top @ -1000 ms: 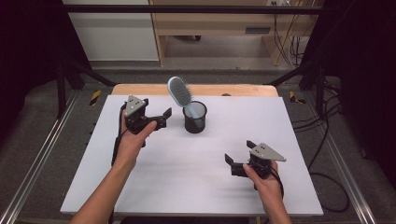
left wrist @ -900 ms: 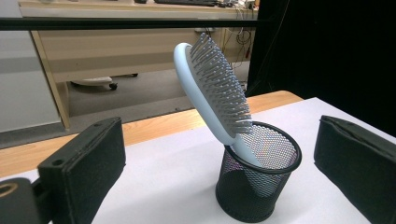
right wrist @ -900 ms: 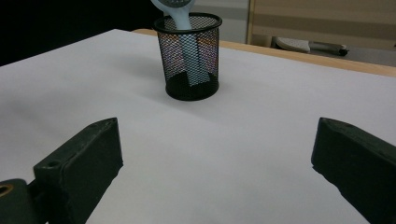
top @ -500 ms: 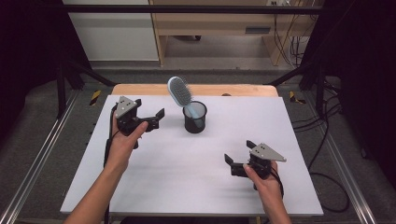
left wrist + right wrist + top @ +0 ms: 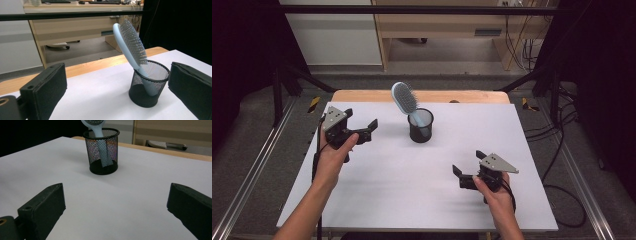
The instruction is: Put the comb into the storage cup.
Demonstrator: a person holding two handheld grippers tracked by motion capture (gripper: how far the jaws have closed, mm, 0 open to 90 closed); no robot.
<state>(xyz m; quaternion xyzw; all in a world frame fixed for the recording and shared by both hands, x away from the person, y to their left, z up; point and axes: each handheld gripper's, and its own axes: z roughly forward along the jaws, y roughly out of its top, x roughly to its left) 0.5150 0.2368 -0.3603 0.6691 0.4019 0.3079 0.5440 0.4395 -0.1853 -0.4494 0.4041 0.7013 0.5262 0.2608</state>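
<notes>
I see a brush [image 5: 404, 99] leaning in a mesh cup [image 5: 420, 125]; my left gripper [image 5: 364, 131] and right gripper [image 5: 467, 169] gape, empty.

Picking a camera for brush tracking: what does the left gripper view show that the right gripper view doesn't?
Left gripper view: the whole brush head with its bristles, leaning out of the cup toward the desk behind.

Right gripper view: the brush handle through the mesh down to the cup floor, with the head cropped at the top edge.

Both: the black mesh cup upright on the white table, framed by wide-open jaws.
</notes>
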